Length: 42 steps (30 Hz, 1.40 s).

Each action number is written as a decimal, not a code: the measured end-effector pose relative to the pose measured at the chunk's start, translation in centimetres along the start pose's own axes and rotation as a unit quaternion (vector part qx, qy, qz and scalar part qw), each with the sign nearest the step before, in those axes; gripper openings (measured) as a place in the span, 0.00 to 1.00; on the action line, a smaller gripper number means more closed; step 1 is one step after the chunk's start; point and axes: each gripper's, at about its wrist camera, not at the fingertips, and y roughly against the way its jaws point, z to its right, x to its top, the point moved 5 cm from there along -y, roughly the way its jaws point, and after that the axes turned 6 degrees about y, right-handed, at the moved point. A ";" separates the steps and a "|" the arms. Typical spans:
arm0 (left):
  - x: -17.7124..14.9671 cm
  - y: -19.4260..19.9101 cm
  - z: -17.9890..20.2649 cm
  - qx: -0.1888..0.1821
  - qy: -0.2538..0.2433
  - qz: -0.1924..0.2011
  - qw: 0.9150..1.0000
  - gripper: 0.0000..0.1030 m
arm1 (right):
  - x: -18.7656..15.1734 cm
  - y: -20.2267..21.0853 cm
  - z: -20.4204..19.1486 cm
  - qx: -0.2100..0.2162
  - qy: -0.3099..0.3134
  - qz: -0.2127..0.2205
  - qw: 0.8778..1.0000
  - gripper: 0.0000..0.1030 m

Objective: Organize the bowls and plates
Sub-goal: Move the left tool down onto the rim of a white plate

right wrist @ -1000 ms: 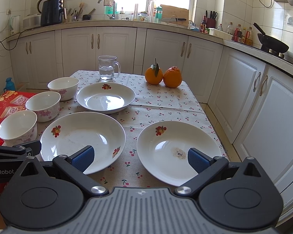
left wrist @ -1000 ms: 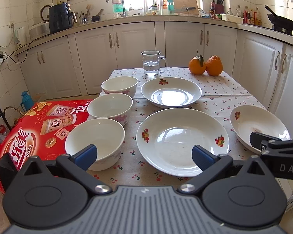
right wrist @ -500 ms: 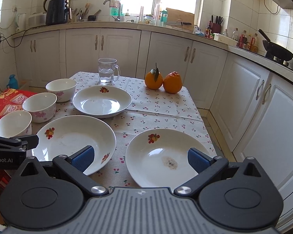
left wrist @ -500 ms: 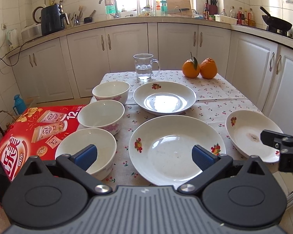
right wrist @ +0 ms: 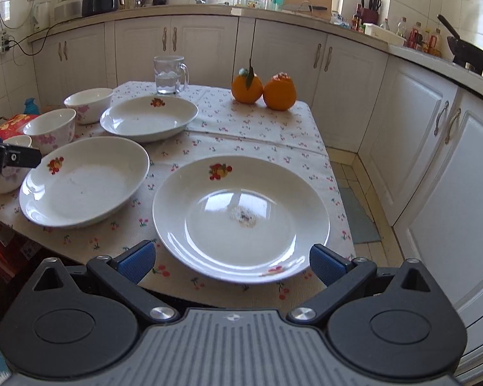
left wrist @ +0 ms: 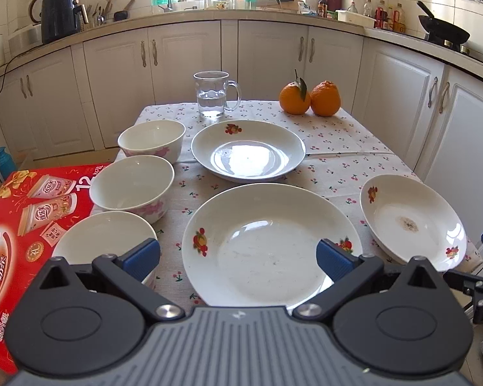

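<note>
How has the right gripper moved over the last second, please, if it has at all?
Yes. The right gripper has come forward and nearer the table: the stained plate now fills more of its view, while plates and oranges keep their layout.

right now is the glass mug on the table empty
No, the glass mug at the far end of the table holds clear water, filling its lower part.

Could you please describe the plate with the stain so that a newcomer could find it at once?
Start at the table with the cherry-print cloth. Three white plates lie on it; take the stained plate at the near right corner, directly ahead of the open right claw. Unlike the other two, it has a brownish dried spot in its middle.
</note>
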 end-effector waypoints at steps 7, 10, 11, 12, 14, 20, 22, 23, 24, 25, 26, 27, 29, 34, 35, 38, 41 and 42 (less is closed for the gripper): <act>0.4 -1.7 0.9 -0.009 -0.005 -0.013 1.000 0.99 | -1.9 -2.6 0.5 0.028 -0.005 -0.027 0.999 1.00; 0.7 -2.2 1.5 -0.019 -0.015 -0.020 1.000 0.99 | -2.0 -3.5 0.8 0.034 -0.006 -0.034 0.999 1.00; 0.8 -2.3 1.7 -0.023 -0.014 -0.022 0.999 0.99 | -2.0 -3.8 0.9 0.035 -0.006 -0.035 0.999 1.00; 0.9 -2.5 1.8 -0.028 -0.013 -0.024 0.999 0.99 | -2.0 -4.2 1.1 0.036 -0.007 -0.038 0.999 1.00; 1.2 -2.9 2.1 -0.037 -0.013 -0.028 0.999 0.99 | -2.1 -4.7 1.3 0.038 -0.009 -0.040 0.998 1.00; 2.0 -4.0 3.6 -0.054 -0.032 -0.043 0.997 0.99 | -2.3 -5.7 1.9 0.056 -0.005 -0.041 0.998 1.00; 2.2 -4.3 4.3 -0.059 -0.047 -0.046 0.996 0.99 | -2.3 -6.0 2.2 0.059 -0.009 -0.040 0.997 1.00; 2.4 -4.4 4.7 -0.063 -0.053 -0.046 0.996 0.99 | -2.3 -6.1 2.4 0.059 -0.011 -0.039 0.997 1.00; 2.5 -4.5 5.1 -0.068 -0.059 -0.047 0.995 0.99 | -2.3 -6.1 2.4 0.061 -0.009 -0.039 0.997 1.00; 2.7 -4.7 5.5 -0.076 -0.063 -0.048 0.994 0.99 | -2.2 -6.2 2.4 0.063 -0.007 -0.041 0.997 1.00; 2.9 -4.9 5.9 -0.082 -0.065 -0.051 0.993 0.99 | -2.2 -6.2 2.4 0.064 -0.006 -0.041 0.997 1.00; 3.0 -5.1 6.2 -0.088 -0.067 -0.057 0.992 0.99 | -2.2 -6.2 2.5 0.065 -0.005 -0.040 0.997 1.00; 3.3 -5.7 7.0 -0.105 -0.071 -0.068 0.990 0.99 | -2.3 -6.2 2.5 0.065 -0.003 -0.035 0.997 1.00; 4.2 -7.1 8.7 -0.127 -0.094 -0.080 0.984 0.99 | -2.6 -6.0 2.6 0.069 0.001 -0.017 0.997 1.00; 4.5 -7.4 9.2 -0.132 -0.101 -0.080 0.983 0.99 | -2.7 -6.0 2.6 0.071 0.001 -0.010 0.997 1.00; 5.4 -8.1 10.7 -0.151 -0.130 -0.082 0.977 0.99 | -2.9 -5.9 2.8 0.075 0.005 0.001 0.997 1.00; 5.7 -9.2 12.7 -0.174 -0.162 -0.103 0.966 0.99 | -2.8 -6.0 2.9 0.076 0.007 -0.003 0.997 1.00; 5.7 -9.5 13.3 -0.184 -0.170 -0.111 0.962 0.99 | -2.8 -5.9 2.9 0.076 0.008 -0.002 0.997 1.00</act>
